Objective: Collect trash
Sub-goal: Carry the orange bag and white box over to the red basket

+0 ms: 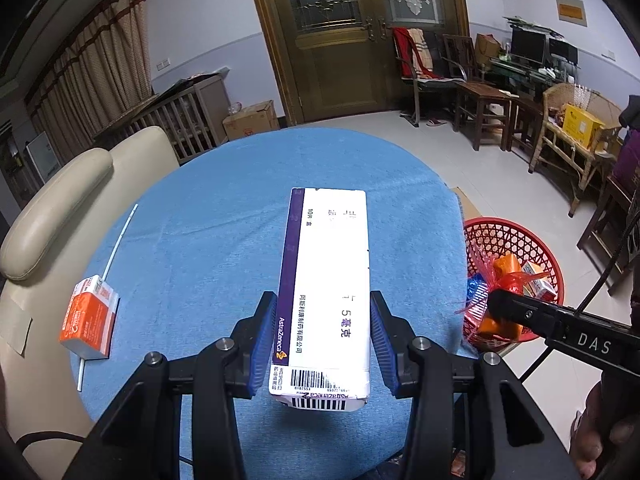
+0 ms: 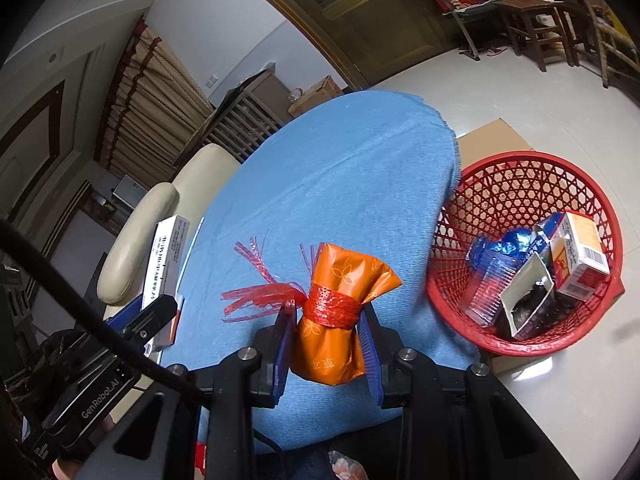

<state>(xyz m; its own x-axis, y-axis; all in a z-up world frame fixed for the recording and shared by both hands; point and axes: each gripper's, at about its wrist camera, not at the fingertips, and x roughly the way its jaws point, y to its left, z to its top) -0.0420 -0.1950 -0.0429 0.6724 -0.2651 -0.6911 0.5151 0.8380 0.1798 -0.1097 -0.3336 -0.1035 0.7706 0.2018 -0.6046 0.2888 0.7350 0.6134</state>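
My left gripper [image 1: 323, 336] is shut on a long white and purple medicine box [image 1: 326, 280], held above the blue tablecloth [image 1: 192, 248]. My right gripper [image 2: 327, 334] is shut on an orange wrapped bundle [image 2: 340, 312] tied with red net ribbon, held over the cloth's right part. The red plastic basket [image 2: 516, 172] stands on the floor to the right, with several boxes and a blue wrapper inside. In the left wrist view the right gripper's body [image 1: 560, 320] crosses in front of the basket [image 1: 508, 236]. The medicine box [image 2: 166, 260] also shows at the left of the right wrist view.
A small orange and white carton [image 1: 90, 316] and a thin white stick [image 1: 108, 280] lie on the cloth's left edge. A cream armchair [image 1: 56, 216] stands left of the table. Flat cardboard [image 2: 492, 132] lies under the basket. Wooden chairs [image 1: 480, 108] and a door [image 1: 332, 40] are further back.
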